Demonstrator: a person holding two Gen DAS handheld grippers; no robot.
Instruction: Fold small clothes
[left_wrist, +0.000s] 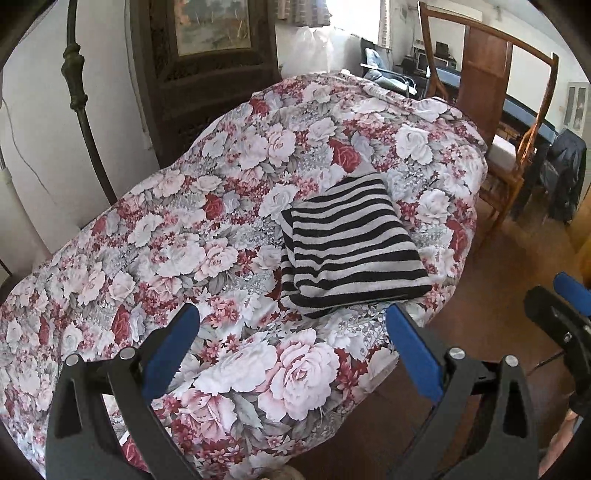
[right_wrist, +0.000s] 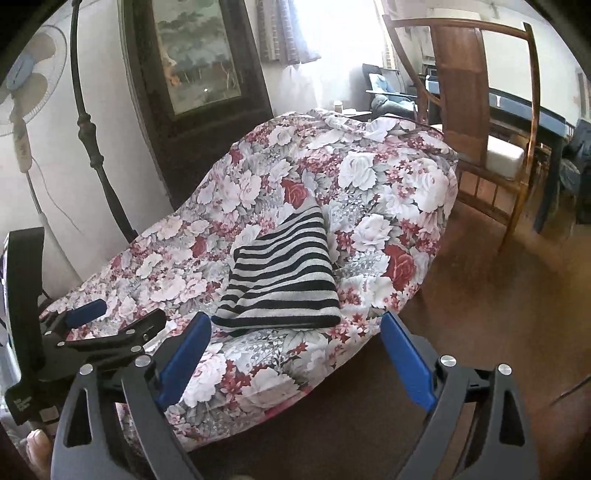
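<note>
Left wrist view: left gripper (left_wrist: 291, 325) fingers (left_wrist: 171, 343) spread wide, nothing between them, hovering above the near edge of the bed (left_wrist: 147, 236) with its floral cover. Striped garment (left_wrist: 351, 247), black and grey, lies folded into a neat rectangle on the cover, just beyond the fingertips, not touched. Part of the right gripper (left_wrist: 561, 314) shows at the right edge. Wooden chair (left_wrist: 491, 110) beyond the bed.

Right wrist view: right gripper (right_wrist: 295, 332) fingers (right_wrist: 404, 358) wide apart, empty. Striped garment (right_wrist: 280, 277) sits folded on the bed (right_wrist: 388, 192), ahead between the fingertips. Left gripper (right_wrist: 110, 317) at left, above the cover.
</note>
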